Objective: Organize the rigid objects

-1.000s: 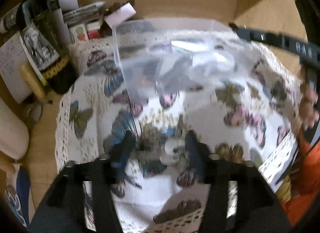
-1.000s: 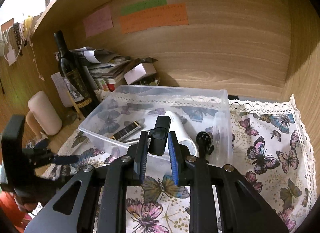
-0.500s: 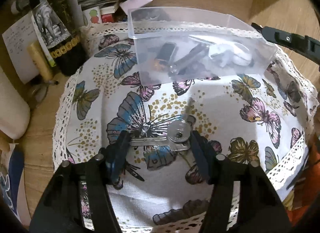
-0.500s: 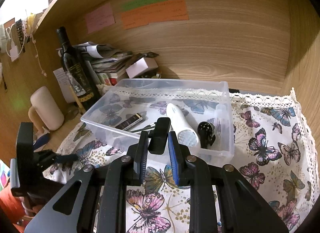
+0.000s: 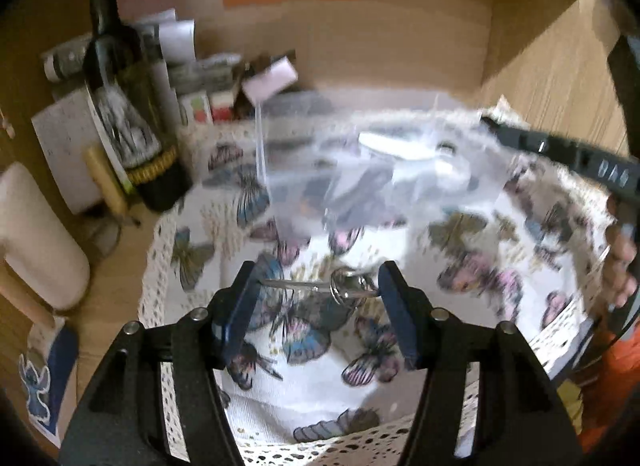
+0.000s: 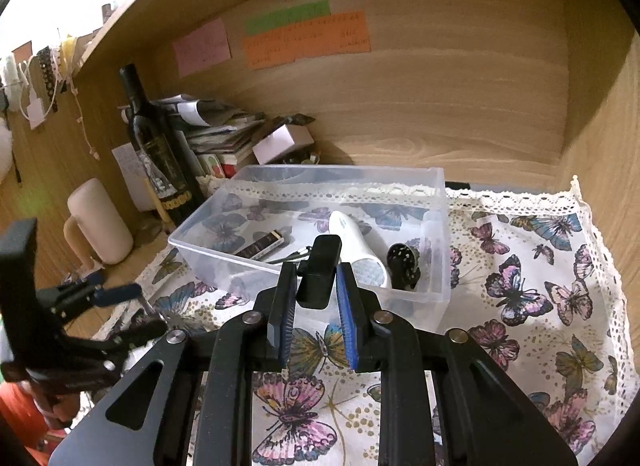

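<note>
Left hand-held gripper [image 5: 316,286] around keys [image 5: 340,290]

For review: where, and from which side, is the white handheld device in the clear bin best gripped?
Probably the slim body of the white handheld device, from above, fingers across its width: it lies flat in the clear bin, whose walls block side approaches.

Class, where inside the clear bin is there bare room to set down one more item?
The bin's back strip and left corner, behind the white device and dark bar, lie bare. Its front right is crowded by the device and a black spotted piece.
</note>
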Tool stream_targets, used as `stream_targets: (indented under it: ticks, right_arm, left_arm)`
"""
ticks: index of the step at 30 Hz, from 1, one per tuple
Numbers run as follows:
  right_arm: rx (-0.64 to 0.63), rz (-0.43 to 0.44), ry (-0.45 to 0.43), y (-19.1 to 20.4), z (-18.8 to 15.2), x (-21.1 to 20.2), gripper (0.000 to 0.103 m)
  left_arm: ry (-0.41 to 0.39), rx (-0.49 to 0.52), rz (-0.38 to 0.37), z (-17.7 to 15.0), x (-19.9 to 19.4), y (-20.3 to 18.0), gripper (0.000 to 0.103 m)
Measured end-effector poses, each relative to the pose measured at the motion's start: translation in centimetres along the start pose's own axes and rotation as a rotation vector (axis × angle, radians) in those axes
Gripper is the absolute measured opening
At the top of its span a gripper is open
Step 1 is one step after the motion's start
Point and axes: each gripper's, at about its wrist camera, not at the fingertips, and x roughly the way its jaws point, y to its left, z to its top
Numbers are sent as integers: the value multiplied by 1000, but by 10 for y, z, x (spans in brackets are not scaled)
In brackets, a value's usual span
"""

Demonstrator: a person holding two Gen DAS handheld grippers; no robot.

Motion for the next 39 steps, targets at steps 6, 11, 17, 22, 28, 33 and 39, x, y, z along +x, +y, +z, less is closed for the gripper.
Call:
stream_targets:
  ticks: [6, 11, 17, 22, 28, 33, 39]
  right_arm:
    - [4, -5, -22, -2, 2, -7, 19]
    - [2, -6, -32, -2, 6, -9, 19]
    - [-10, -4, -42, -1, 16, -6, 19]
    - [-20, 1, -38, 1, 25, 5, 19]
    - [-26, 3, -3, 2, 30, 32, 19]
    - [-4, 2, 63, -6, 26, 63, 19]
    - [35, -21, 125, -20, 21, 79, 33]
  left_arm:
    - [-98, 13, -26, 26, -16, -3, 61]
    - [-147, 21, -29, 47, -19, -6, 61]
    - [-174, 9, -56, 78, -12, -3, 61]
    - [-170, -14, -72, 99, 3, 4, 61]
    - [-113, -33, -94, 104, 37, 12, 61]
    - [19, -51, -144, 94, 87, 24, 61]
    - [36, -35, -163, 90, 97, 22, 61]
